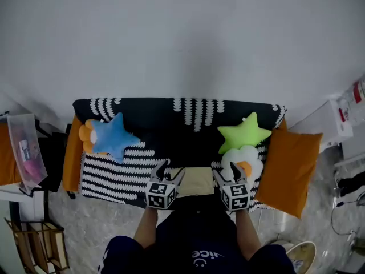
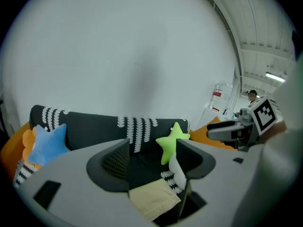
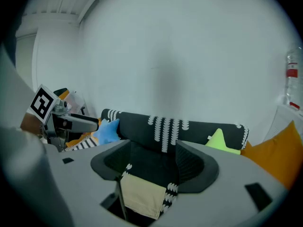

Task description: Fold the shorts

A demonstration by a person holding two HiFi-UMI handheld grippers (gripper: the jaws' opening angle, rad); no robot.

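Observation:
The beige shorts [image 1: 197, 181] lie folded into a small flat rectangle on the front middle of the black-and-white patterned sofa [image 1: 171, 114]. My left gripper [image 1: 171, 172] hovers above their left edge and my right gripper [image 1: 226, 173] above their right edge. Both are open with nothing between the jaws. In the left gripper view the shorts [image 2: 151, 197] show below the gap of the left gripper [image 2: 152, 156]. The right gripper view shows the shorts [image 3: 142, 193] under the right gripper [image 3: 154, 159] in the same way.
A blue star pillow [image 1: 111, 136] lies on the sofa's left, a green star pillow [image 1: 243, 133] and a white round plush [image 1: 246, 158] on its right. Orange cushions [image 1: 291, 164] flank the sofa. A clear bin [image 1: 25, 153] and wooden rack [image 1: 37, 244] stand at left.

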